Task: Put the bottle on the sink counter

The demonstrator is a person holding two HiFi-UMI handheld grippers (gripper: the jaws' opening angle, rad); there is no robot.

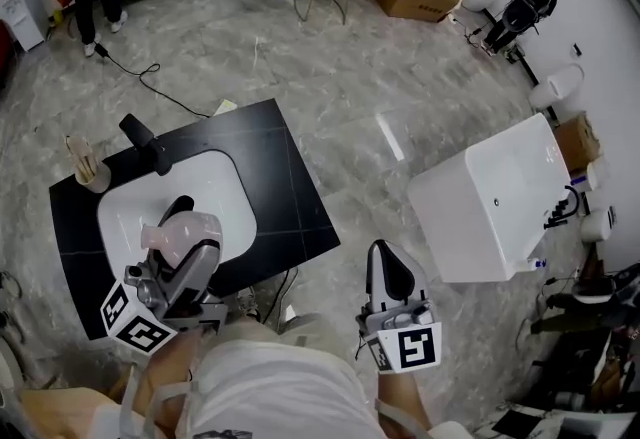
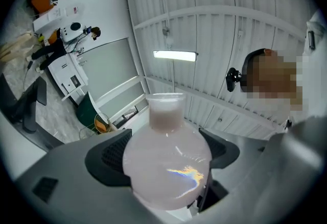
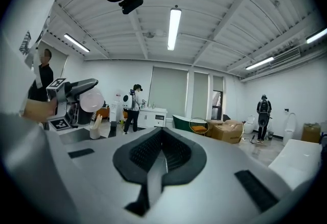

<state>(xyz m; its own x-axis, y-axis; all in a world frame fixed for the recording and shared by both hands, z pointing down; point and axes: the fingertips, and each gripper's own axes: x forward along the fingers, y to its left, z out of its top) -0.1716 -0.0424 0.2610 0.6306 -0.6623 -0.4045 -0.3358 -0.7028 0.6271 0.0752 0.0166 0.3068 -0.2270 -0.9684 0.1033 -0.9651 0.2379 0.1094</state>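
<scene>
Currently grips the bottle [image 2: 166, 159] in the left tongs [image 1: 190, 257]: jaws spread wide, dark pads pressed on either flank of the round, pale pink belly, short neck sticking out beyond the tips. Holds the right tongs [image 3: 162, 154] closed tight on nothing, out to the side over the floor and well apart from the work. Has the bottle aloft, in the head view over the near part of the white basin [image 1: 215, 182] set into the black bench [image 1: 280, 167], not yet resting on anything.

Likely to slip, judging by the glossy curved sides and the small patches of contact; could squirt forward or twist in the grip if squeezed unevenly or jolted. Risks ending in the basin instead of on the flat black surface if released too early. Might tip or roll on landing if set down tilted rather than base-first, or placed on the basin's rim. Could also clip the black faucet [image 1: 145, 139] or the cup [image 1: 88, 169] at the far left corner if carried that way. Looks safer, probably, toward the bare stretch right of the basin.
</scene>
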